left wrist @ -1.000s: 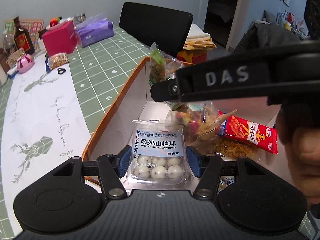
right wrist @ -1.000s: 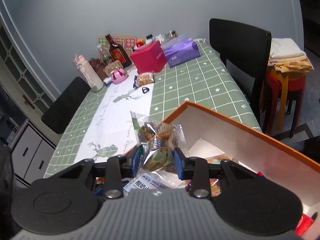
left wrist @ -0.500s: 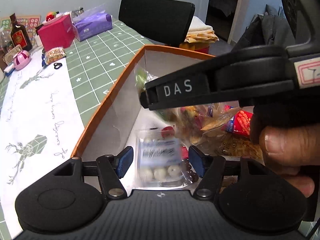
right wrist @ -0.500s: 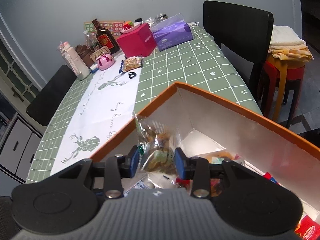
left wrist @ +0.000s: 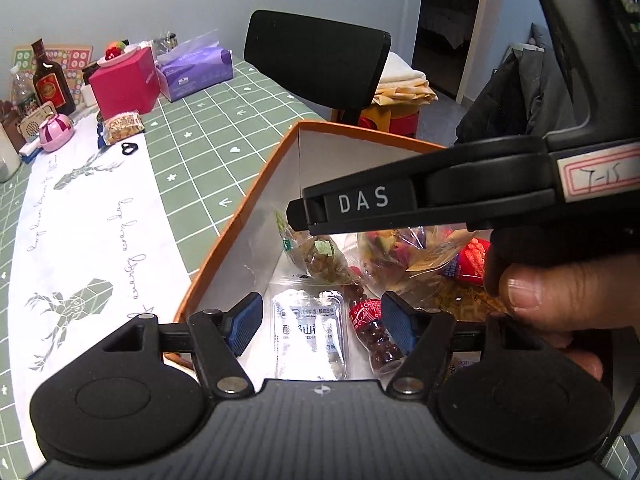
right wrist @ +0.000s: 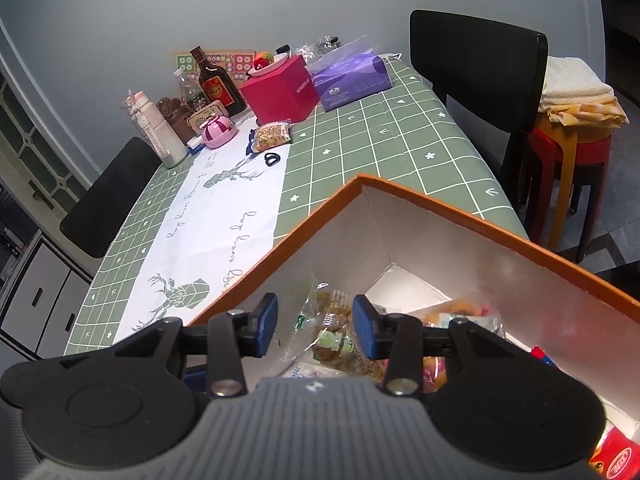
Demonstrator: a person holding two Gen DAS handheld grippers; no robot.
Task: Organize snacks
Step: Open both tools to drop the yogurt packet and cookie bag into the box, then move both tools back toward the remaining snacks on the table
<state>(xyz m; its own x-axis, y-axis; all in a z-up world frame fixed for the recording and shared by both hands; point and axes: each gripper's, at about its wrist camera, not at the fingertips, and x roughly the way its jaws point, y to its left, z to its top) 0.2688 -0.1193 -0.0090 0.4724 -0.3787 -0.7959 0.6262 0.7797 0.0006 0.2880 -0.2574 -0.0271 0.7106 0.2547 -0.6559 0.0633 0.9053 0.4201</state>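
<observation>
An orange-rimmed white box [left wrist: 256, 192] holds several snack packets. My left gripper [left wrist: 322, 322] is open above the box; the hawthorn ball packet [left wrist: 308, 332] lies on the box floor below it, free of the pads. My right gripper [right wrist: 315, 324] is open over the box [right wrist: 460, 208]; a clear packet of brown snacks [right wrist: 336, 340] lies in the box below its pads. That packet also shows in the left wrist view [left wrist: 320, 256], under the right gripper's body. A red packet [left wrist: 468, 260] lies further right.
A snack packet [right wrist: 272, 136] lies on the white runner far up the table, beside a black clip [right wrist: 272, 159]. A pink box [right wrist: 280, 90], purple tissue pack [right wrist: 348, 76], bottles and a pink case stand at the far end. A black chair [right wrist: 476, 64] stands right.
Both grippers opened. The hawthorn packet dropped from the left gripper into the box. The right gripper moved down into the box and let go of the brown snack packet.
</observation>
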